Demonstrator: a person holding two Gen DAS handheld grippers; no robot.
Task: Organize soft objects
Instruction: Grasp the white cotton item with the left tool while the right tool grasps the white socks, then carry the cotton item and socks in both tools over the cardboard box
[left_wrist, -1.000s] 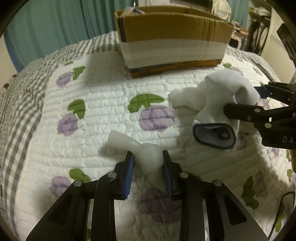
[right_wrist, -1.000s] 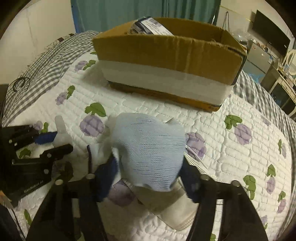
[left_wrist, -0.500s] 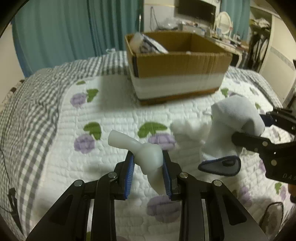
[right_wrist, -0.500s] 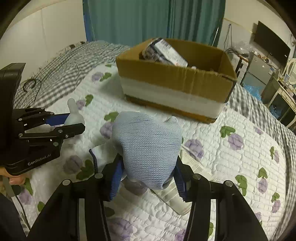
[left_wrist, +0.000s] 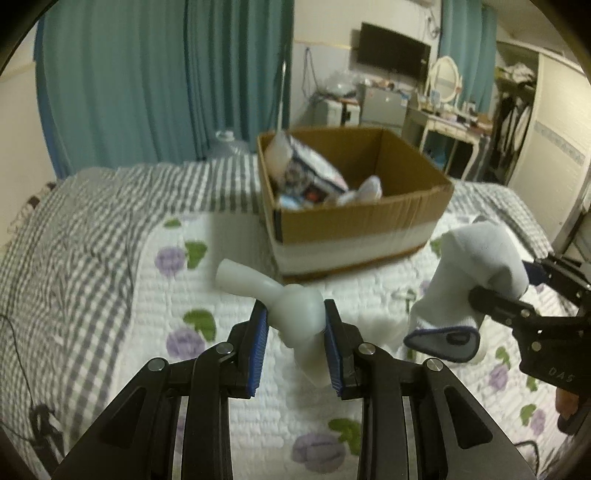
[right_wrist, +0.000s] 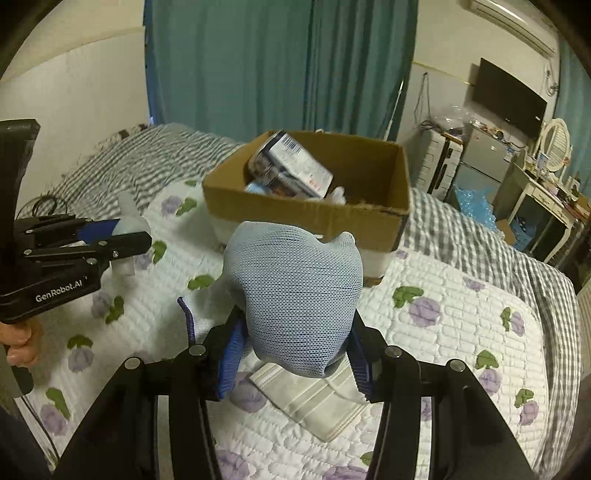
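Observation:
My left gripper is shut on a soft white rubbery piece with a tube end, held above the quilt. My right gripper is shut on a pale blue mesh sock with a dark blue cuff, also lifted. The sock shows at the right of the left wrist view, and the left gripper at the left of the right wrist view. An open cardboard box stands ahead on the bed, also in the right wrist view, with a printed packet and other items inside.
The bed has a white quilt with purple flowers and a grey checked border. A folded striped cloth lies on the quilt under the right gripper. Teal curtains, a TV, a dresser and a mirror stand behind the bed.
Both grippers have risen from the quilt with their objects and now stand higher, so the inside of the box has come into view.

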